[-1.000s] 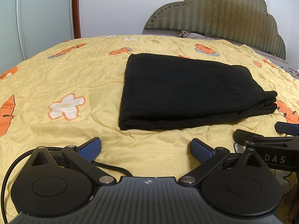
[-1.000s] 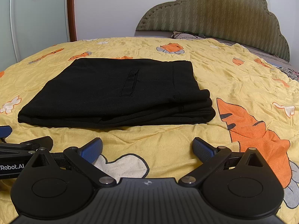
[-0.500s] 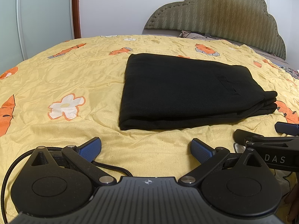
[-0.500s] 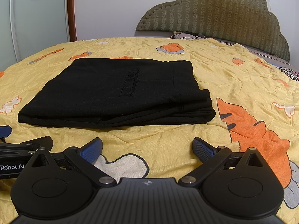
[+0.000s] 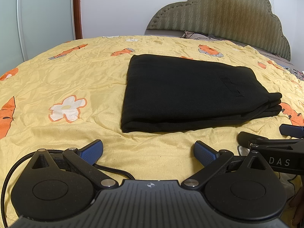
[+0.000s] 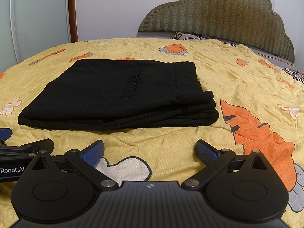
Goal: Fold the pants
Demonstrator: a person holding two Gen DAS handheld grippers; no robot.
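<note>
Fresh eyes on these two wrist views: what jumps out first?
The black pants, folded into a neat stack, lie mid-bed on the yellow cartoon-print bedspread, its stacked edges showing at the right end in the right wrist view. Both tongs, left and right, sit open on the bedspread just short of the stack, holding nothing. Behind stands a scalloped olive headboard.

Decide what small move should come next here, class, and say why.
Probably none beyond lifting both claws away. The pants already lie on the bedspread as a flat, layered stack. The left claw and right claw sit open on the near side, apart from the cloth, holding nothing.
</note>
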